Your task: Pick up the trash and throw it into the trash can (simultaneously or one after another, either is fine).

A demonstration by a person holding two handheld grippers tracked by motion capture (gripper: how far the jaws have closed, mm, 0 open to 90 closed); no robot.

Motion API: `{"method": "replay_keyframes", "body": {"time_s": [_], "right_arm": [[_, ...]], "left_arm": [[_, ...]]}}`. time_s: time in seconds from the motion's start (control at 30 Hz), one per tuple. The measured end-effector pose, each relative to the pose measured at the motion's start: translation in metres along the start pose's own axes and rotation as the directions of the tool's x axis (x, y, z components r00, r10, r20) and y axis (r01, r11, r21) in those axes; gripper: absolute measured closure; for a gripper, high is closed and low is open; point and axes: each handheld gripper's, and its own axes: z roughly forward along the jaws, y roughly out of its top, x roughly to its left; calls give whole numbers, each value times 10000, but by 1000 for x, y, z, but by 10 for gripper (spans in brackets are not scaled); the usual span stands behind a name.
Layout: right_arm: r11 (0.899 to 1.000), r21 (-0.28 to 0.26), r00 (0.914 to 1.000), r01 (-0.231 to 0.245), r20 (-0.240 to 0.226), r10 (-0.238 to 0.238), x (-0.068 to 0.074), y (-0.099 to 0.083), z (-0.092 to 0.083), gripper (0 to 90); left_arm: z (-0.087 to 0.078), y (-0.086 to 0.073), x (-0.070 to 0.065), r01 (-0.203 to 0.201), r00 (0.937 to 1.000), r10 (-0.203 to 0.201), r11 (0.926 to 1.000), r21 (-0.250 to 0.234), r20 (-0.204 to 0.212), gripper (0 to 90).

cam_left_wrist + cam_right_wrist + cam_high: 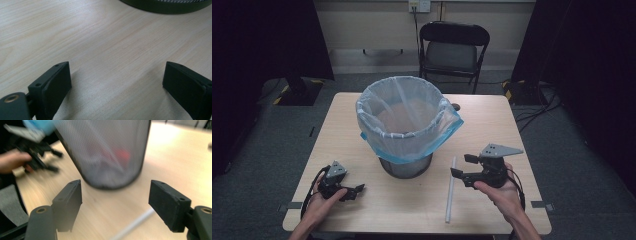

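Gripper first, on our left: our left gripper [352,192] rests low over the near-left part of the counter [337,130], held in our left hand [323,204] with its jaws pointing toward the middle. In the left gripper view its jaws stand wide apart with only bare wood grain between them, and the dark base of the bin curves across the top edge of that view.

Moving to the middle, the wire-mesh waste bin [406,167] stands upright on the counter, lined with a pale blue plastic bag [412,131] whose rim is folded down over the outside. In the right gripper view, blurred, we see through the mesh [110,152] something reddish inside, though we cannot tell what it is.

Just right of the bin lies a thin white rod [450,190], flat on the counter, running from near the bin toward the front edge. It is untouched and lies apart from the bin.

Farther right, our right gripper [460,166] hangs above the counter just beside the rod, gripped by our right hand [499,192]. Its jaws are spread wide and hold nothing; in the right gripper view the rod [132,225] passes low between them, without contact.

Beyond the counter stands a black folding chair [453,50].
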Motion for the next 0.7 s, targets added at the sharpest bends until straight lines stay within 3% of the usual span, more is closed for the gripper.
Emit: {"method": "replay_keyframes", "body": {"time_s": [0.17,0.3,0.43,0.7], "right_arm": [[9945,992,9985,-336,466,291,-8,-39,22,277],[9827,1692,9952,-748,745,629,-17,-66,41,291],[9714,2068,9901,-1164,1015,970,-25,-81,57,309],[9689,2454,9897,-330,1431,-25,-22,-78,78,381]], "left_arm": [[0,0,0,18,10000,-18,10000,-3,18,78],[0,0,0,18,10000,-18,10000,0,21,77],[0,0,0,1,10000,-1,10000,4,-6,78],[0,0,0,4,10000,-4,10000,0,4,77]]}}
